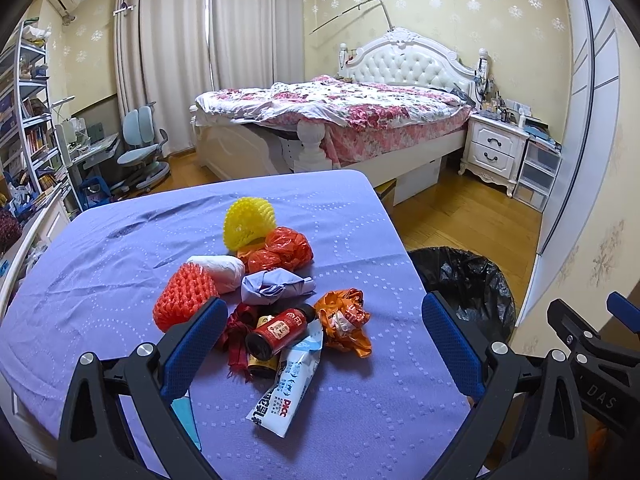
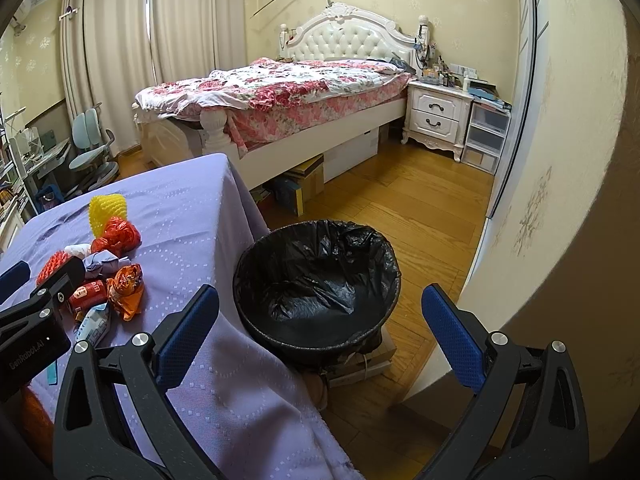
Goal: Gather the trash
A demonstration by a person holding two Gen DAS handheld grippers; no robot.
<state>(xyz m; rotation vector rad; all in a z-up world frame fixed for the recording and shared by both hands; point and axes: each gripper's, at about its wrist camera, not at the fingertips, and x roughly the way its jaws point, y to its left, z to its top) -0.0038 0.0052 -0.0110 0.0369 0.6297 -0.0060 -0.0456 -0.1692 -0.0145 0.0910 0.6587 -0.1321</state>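
Observation:
A pile of trash lies on the purple-clothed table point(image 1: 120, 248): a yellow foam net point(image 1: 248, 220), an orange plastic bag point(image 1: 286, 248), a white wad point(image 1: 220, 270), a red foam net point(image 1: 184, 294), a purple crumpled paper point(image 1: 272, 286), a red bottle point(image 1: 276, 330), an orange wrapper point(image 1: 346, 322) and a white-blue pouch point(image 1: 290, 388). My left gripper point(image 1: 322, 344) is open and empty, just above the bottle and pouch. My right gripper point(image 2: 320, 326) is open and empty, above the black-lined trash bin point(image 2: 316, 280) beside the table's right edge.
The bin also shows in the left wrist view point(image 1: 468, 284). A bed point(image 2: 280, 96) stands behind the table, a white nightstand point(image 2: 438, 116) to its right. A wall point(image 2: 560, 160) is close on the right. A desk chair point(image 1: 140, 148) and shelves point(image 1: 28, 120) stand at the left.

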